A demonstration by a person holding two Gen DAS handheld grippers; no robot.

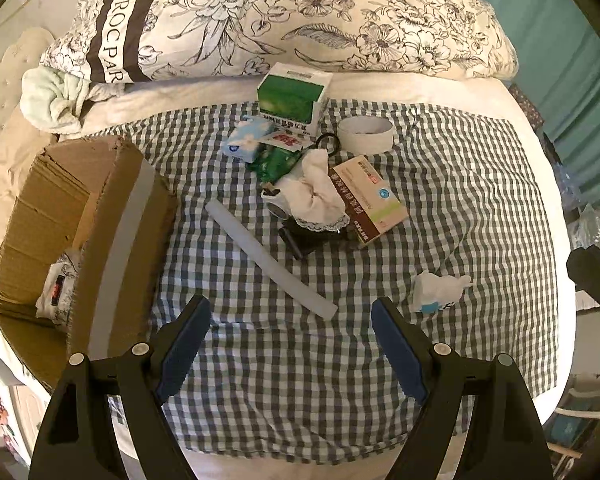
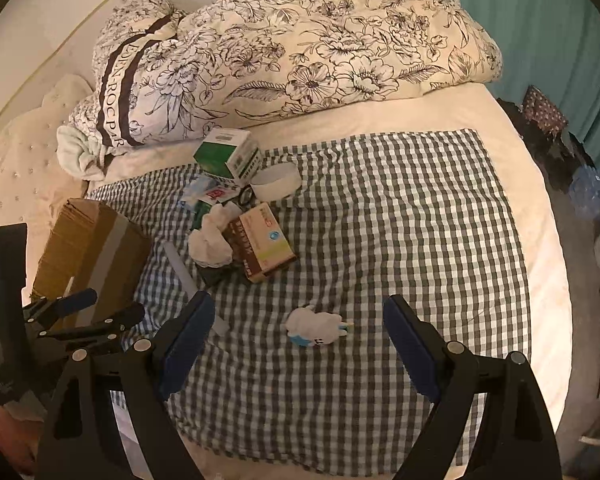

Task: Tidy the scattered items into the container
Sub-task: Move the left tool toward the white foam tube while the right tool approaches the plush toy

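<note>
Both tools hover low over the green-checked cloth (image 1: 440, 184), the left gripper (image 1: 290, 344) and right gripper (image 2: 298, 344) each with 2 blue-padded jaws spread apart, holding nothing. The open brown cardboard box (image 1: 112, 216) sits at left of frame; scattered items cluster centre. The floral pillow (image 1: 112, 40) reads "ROC PAR".

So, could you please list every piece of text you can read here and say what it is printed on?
"EN-ROC PAR": on the dark-edged band of the floral pillow, cut off at both ends.
Green-and-white box: printed characters, too blurred to read.
Brown-and-cream box: characters and a round blue logo, too small to read.
Red-and-white sachet: red characters, unreadable.
White packet in the cardboard box: red mark, unreadable.
</note>
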